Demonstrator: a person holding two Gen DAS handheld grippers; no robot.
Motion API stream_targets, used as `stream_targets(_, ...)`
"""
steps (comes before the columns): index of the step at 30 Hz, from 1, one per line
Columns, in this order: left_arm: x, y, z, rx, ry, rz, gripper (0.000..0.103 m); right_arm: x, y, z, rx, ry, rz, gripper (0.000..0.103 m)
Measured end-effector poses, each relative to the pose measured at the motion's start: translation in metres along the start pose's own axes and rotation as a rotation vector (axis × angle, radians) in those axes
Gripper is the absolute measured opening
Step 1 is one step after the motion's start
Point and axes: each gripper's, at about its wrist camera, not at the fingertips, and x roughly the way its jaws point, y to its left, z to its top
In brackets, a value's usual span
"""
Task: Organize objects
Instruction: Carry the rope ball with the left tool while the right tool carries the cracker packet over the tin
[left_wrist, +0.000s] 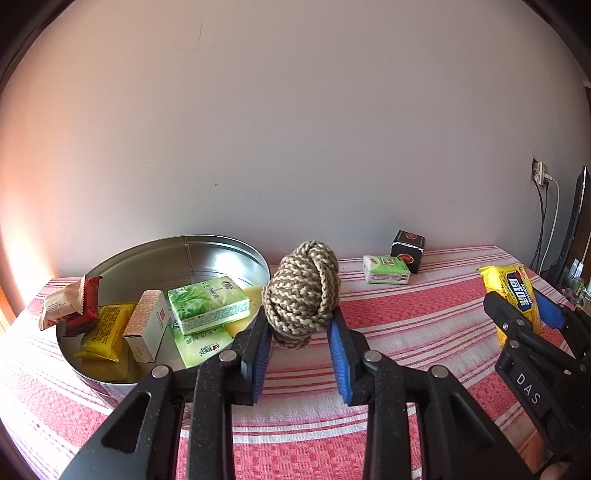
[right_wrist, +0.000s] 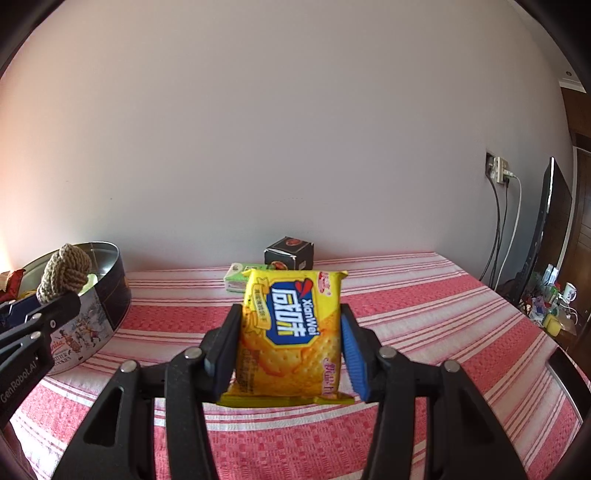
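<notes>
A table under a red-and-white striped cloth (left_wrist: 406, 317) is seen beneath both grippers, with a pale wall (left_wrist: 295, 129) behind it. A round metal tin (left_wrist: 221, 254) is set ahead and to the left of the left gripper (left_wrist: 300, 328); in the right wrist view its printed side (right_wrist: 92, 325) is shown left of the right gripper (right_wrist: 290, 332). Inside the tin, green tissue packs (left_wrist: 208, 304), a slim white box (left_wrist: 147, 325), a yellow packet (left_wrist: 105, 332) and a red wrapper (left_wrist: 86, 302) leaning over the near-left rim are piled together.

The left gripper is closed on a rope ball (left_wrist: 302, 291), which is held clear of the cloth just right of the tin's rim (the braid bulges above the blue pads). The right gripper is closed on a yellow cracker pack (right_wrist: 291, 332), gripped by its two sides and held upright above the cloth; from the left wrist view the same pack (left_wrist: 511, 295) is seen well to the right of the rope ball.

Beyond the grippers, near the wall, a green tissue pack (left_wrist: 386, 270) is left lying on the cloth, and a small black box (left_wrist: 408, 246) is placed just behind it, touching or nearly so.
</notes>
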Motion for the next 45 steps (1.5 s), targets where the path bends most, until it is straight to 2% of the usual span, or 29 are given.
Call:
stream_targets(17, -0.002, 0.087, 0.007, -0.061, -0.012, 0.126, 0.032, -0.014, 0.102, 0.006, -0.032, -0.024, 0.153, 0.051)
stream_targets(29, 0.004, 0.148, 0.01, -0.135, 0.02, 0.248, 0.032, 0.006, 0.168, 0.026, -0.013, 0.003, 0.258, 0.051)
stream_targets(39, 0.007, 0.173, 0.011, -0.175, 0.037, 0.301, 0.032, 0.031, 0.202, 0.038, -0.016, 0.056, 0.303, 0.051)
stream_targets(45, 0.013, 0.173, 0.01, -0.153, 0.048, 0.312, 0.032, 0.043, 0.211, 0.04, -0.036, 0.081, 0.311, 0.051)
